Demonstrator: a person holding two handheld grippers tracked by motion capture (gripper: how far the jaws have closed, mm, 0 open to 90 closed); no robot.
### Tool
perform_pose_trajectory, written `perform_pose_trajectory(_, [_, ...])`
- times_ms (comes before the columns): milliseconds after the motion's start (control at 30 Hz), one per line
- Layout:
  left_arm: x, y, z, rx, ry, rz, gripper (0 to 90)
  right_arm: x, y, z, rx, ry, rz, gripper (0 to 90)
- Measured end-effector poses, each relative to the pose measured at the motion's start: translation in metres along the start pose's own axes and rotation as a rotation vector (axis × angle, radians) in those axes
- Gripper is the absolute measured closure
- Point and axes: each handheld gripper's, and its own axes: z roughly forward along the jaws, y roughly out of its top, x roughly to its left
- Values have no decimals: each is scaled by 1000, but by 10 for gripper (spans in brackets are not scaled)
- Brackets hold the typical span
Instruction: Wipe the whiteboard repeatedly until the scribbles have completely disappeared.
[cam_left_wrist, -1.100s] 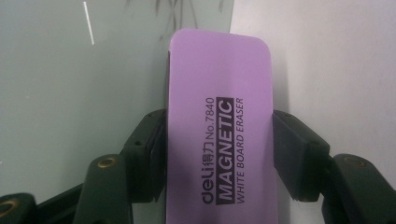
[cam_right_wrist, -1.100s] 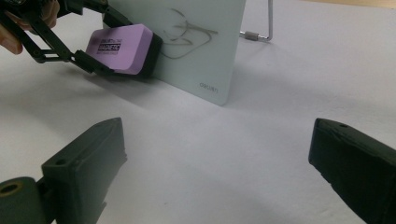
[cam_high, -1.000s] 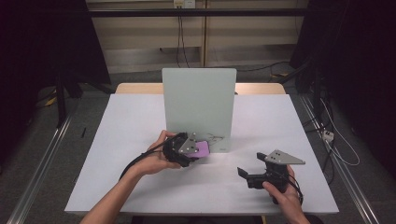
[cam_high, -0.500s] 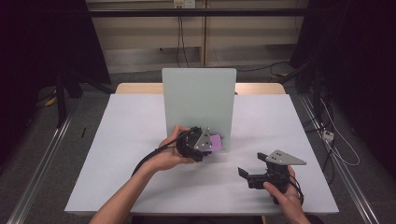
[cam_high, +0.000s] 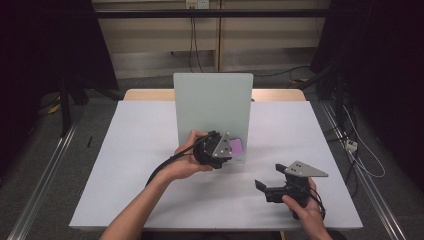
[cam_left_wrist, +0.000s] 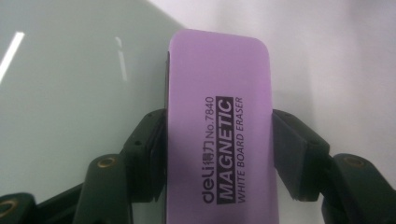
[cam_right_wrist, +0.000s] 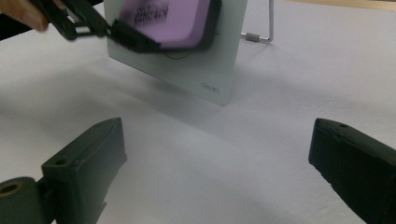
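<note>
My left hand-held gripper (cam_high: 227, 150) clamps the purple eraser (cam_left_wrist: 219, 126); pushing hard could tip the whiteboard (cam_high: 212, 107).

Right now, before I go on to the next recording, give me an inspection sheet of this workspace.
Surface: white table, bare around the work.
Job's things: purple magnetic whiteboard eraser, printed side toward the left gripper's camera, held against the lower right part of the small upright whiteboard; the board leans on a wire stand.
Clutter: nothing seen.
Grippers: left gripper shut on the eraser's long sides; right gripper open, nothing between its jaws, low over the table to the right of the board.
Cables: black cable trails from the left gripper along the forearm; wires hang on the far wall.
Surroundings: dark curtains on both sides, grey floor.
</note>
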Motion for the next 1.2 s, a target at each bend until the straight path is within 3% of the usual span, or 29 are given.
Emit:
perform_pose_trajectory(267, [-18,3,26,-12,-61,5,405,0,0,0,1,1,0,39])
perform_pose_trajectory(400, [-20,5,31,-12,-74,14,406,0,0,-1,-4,-2,6,39])
perform_pose_trajectory(500, [-9,10,21,-45,-37,-6,406,0,0,-1,-5,0,7,39])
perform_pose_trajectory(633, [17,21,-5,-96,56,-40,406,-1,0,-1,-4,1,7,39])
perform_pose_trajectory(700, [27,24,-14,-116,74,-60,406,0,0,-1,-3,1,8,39])
perform_pose_trajectory(800, [20,23,-8,-80,79,-7,405,0,0,-1,-4,2,7,39])
perform_pose_trajectory(900, [3,19,9,-40,19,25,406,0,0,-1,-5,1,6,39])
perform_pose_trajectory(1100, [-20,12,38,-7,-94,23,406,0,0,-2,-5,0,9,39])
perform_pose_trajectory(1200, [-26,12,45,-13,-103,11,405,-1,0,-3,-6,0,9,39])
